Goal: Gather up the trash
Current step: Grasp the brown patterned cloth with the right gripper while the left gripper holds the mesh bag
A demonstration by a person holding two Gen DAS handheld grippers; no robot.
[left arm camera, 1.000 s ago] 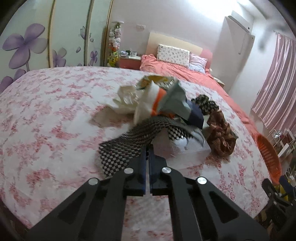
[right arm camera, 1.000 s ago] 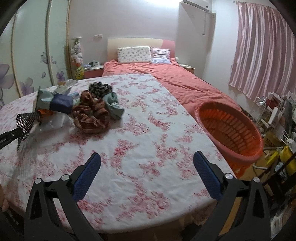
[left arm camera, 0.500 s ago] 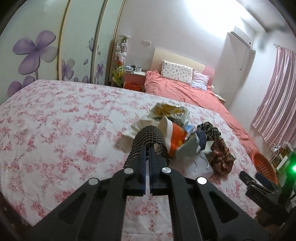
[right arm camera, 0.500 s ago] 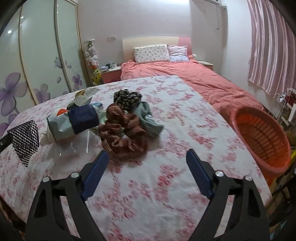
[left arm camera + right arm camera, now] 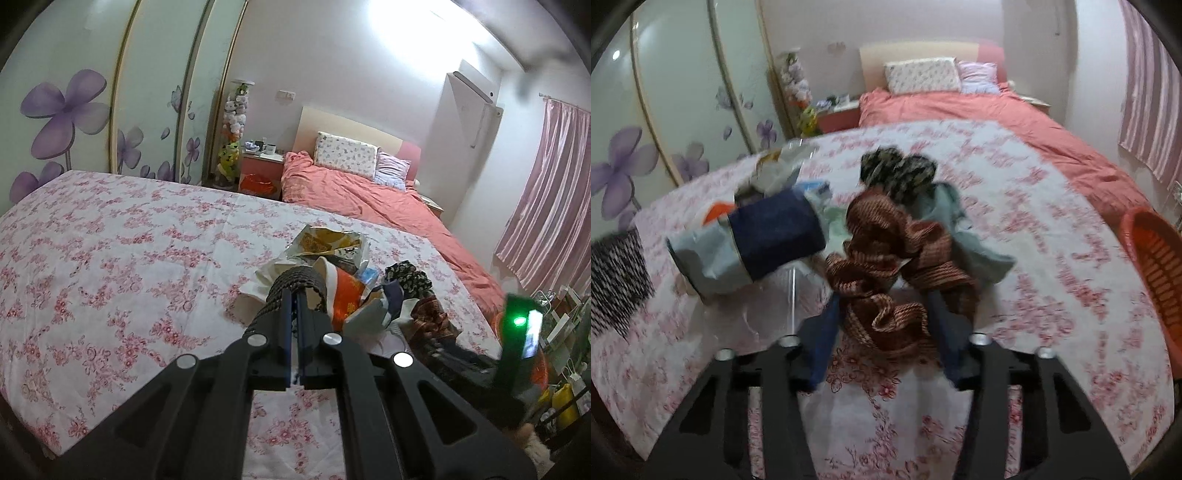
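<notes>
Over the flowered bedspread (image 5: 110, 258) the left gripper (image 5: 294, 306) is clamped tight on a black-and-white checked cloth (image 5: 295, 282), which drapes over its fingertips and hangs clear of the bed; from the right wrist view the same cloth (image 5: 617, 280) shows at the far left edge, lifted and apart from the rest. The right gripper (image 5: 882, 314) has just been closing, and its blue pads (image 5: 827, 332) now sit on either side of a brown striped ruffled cloth (image 5: 886, 258) lying on the spread — the picture is blurred, so whether the pads already press on it I cannot tell. Just behind that brown cloth lie a dark patterned cloth (image 5: 897, 170) and a pale grey-green cloth (image 5: 960, 229), touching it. To its left is a heap of trash: a grey-and-navy wrapper (image 5: 753, 240), an orange packet (image 5: 345, 295), a crumpled yellow foil bag (image 5: 325, 242) and some white paper (image 5: 266, 277), all bunched together near the middle of the bed. An orange basket (image 5: 1156, 266) stands off the right edge of the bed, well apart from the heap. Beyond the foot of this spread is a second bed with a coral cover (image 5: 351, 192) and two pillows (image 5: 347, 158).
</notes>
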